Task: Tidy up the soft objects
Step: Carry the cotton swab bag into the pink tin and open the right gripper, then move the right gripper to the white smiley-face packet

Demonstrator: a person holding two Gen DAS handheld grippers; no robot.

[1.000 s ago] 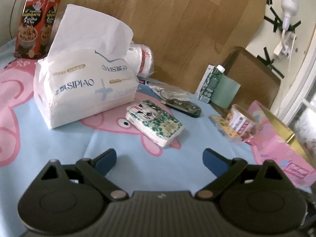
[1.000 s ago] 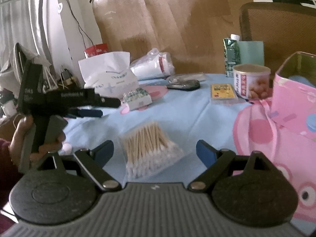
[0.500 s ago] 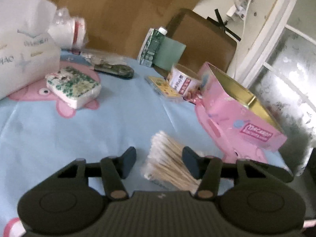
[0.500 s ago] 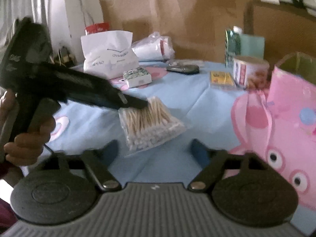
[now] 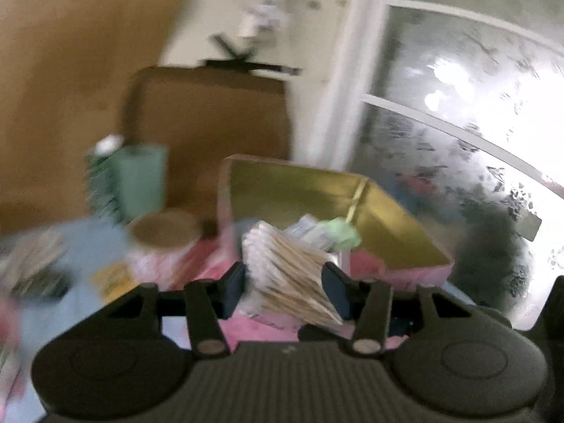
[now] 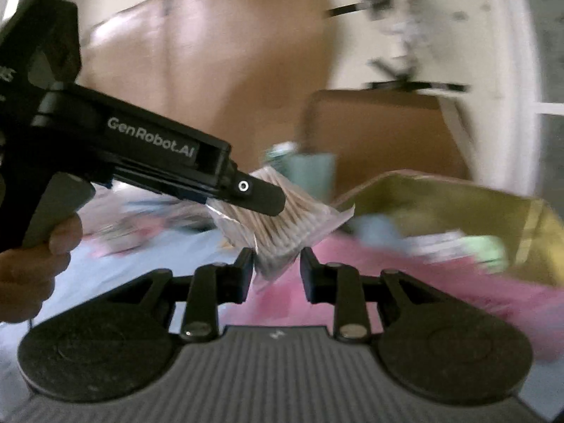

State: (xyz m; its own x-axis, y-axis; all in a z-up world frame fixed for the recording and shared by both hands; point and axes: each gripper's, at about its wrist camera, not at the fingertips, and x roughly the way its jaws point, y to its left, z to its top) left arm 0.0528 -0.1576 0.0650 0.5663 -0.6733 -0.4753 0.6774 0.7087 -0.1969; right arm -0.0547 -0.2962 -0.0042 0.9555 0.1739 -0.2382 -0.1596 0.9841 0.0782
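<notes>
Lifted swab pack [image 5: 289,268] in left claw [image 5: 283,287], gold-lined box [image 5: 387,225] holding packets, right claw [image 6: 276,268] narrow.

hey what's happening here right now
A person is tidying soft items off a table. The left claw is shut on a bag of cotton swabs, held up near a pink box with a gold lining that already has a few things inside. The right claw sits partly open just beneath the bag's lower end.

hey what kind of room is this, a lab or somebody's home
Most likely a home, at a table by a window. A frosted window stands close behind, a chair back faces the table, and household goods sit about: a pink box and a cotton swab pack.
</notes>
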